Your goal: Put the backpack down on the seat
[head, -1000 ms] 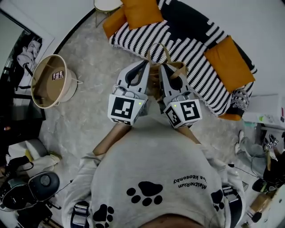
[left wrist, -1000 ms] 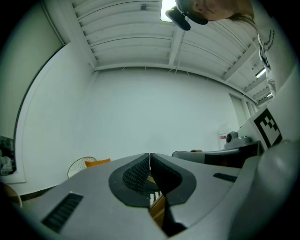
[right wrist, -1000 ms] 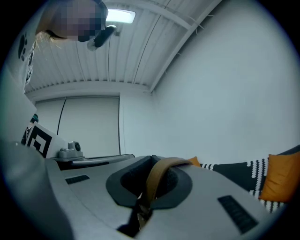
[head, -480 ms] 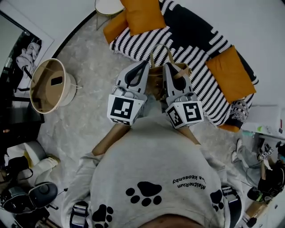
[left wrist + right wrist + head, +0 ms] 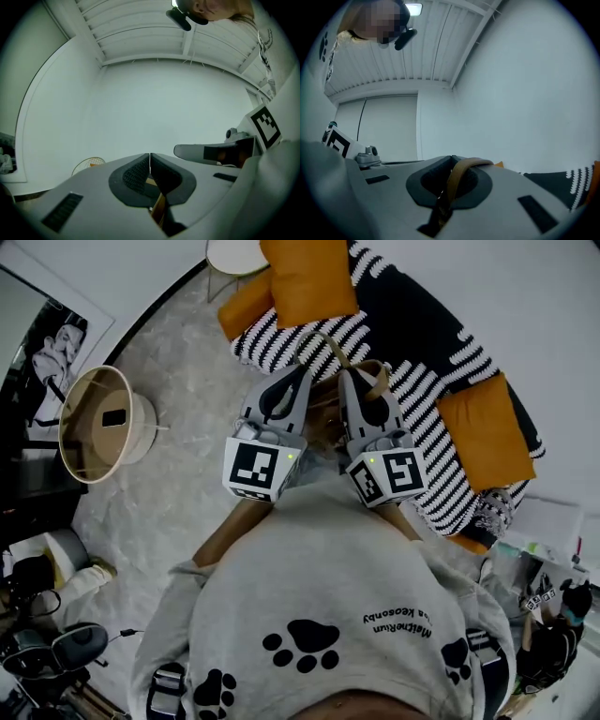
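The backpack [image 5: 324,418] is brown and hangs between my two grippers, mostly hidden under them. Its tan straps [image 5: 335,346] loop up over the fingertips. My left gripper [image 5: 303,373] is shut on one strap [image 5: 158,209], seen below its closed pads in the left gripper view. My right gripper [image 5: 349,377] is shut on the other strap [image 5: 460,169], which arches over its jaws. Both point level toward the seat, a black-and-white striped sofa [image 5: 417,395], with their tips above its near edge. The sofa's stripes [image 5: 581,187] show low at the right in the right gripper view.
Orange cushions [image 5: 305,277] [image 5: 483,427] lie on the sofa. A round tan basket [image 5: 94,423] stands on the grey carpet at left, a small round table [image 5: 234,251] by the wall. Bags and clutter sit at the lower left [image 5: 47,652] and lower right [image 5: 548,634].
Both grippers have moved forward together with the backpack, from the carpet's side to over the sofa's near edge. Both stayed shut on the straps.
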`<action>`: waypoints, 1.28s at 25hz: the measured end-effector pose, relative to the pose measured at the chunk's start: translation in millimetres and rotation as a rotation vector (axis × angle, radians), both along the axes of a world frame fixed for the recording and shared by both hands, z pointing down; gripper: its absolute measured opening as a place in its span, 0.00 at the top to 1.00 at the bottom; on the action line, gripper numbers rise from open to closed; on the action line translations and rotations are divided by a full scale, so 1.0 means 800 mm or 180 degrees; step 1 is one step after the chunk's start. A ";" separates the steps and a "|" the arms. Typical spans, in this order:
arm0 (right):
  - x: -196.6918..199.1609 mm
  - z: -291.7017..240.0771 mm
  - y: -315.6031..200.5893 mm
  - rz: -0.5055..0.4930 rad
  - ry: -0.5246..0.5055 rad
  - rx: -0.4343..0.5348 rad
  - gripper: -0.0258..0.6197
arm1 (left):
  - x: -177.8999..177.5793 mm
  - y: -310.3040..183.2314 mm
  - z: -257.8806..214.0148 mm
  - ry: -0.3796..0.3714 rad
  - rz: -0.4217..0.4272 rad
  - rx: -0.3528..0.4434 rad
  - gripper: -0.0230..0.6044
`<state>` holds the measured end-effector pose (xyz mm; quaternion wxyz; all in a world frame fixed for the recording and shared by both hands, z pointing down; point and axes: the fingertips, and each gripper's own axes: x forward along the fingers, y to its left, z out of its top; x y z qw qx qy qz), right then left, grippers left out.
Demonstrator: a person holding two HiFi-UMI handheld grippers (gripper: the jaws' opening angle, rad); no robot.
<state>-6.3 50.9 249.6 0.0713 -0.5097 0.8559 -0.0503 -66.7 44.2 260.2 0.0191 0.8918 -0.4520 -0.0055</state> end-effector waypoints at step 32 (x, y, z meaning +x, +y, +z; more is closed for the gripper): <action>0.114 0.058 -0.242 -0.0114 -0.0119 -0.0479 0.91 | 0.091 -0.220 0.047 -0.0123 -0.0183 -0.0348 0.93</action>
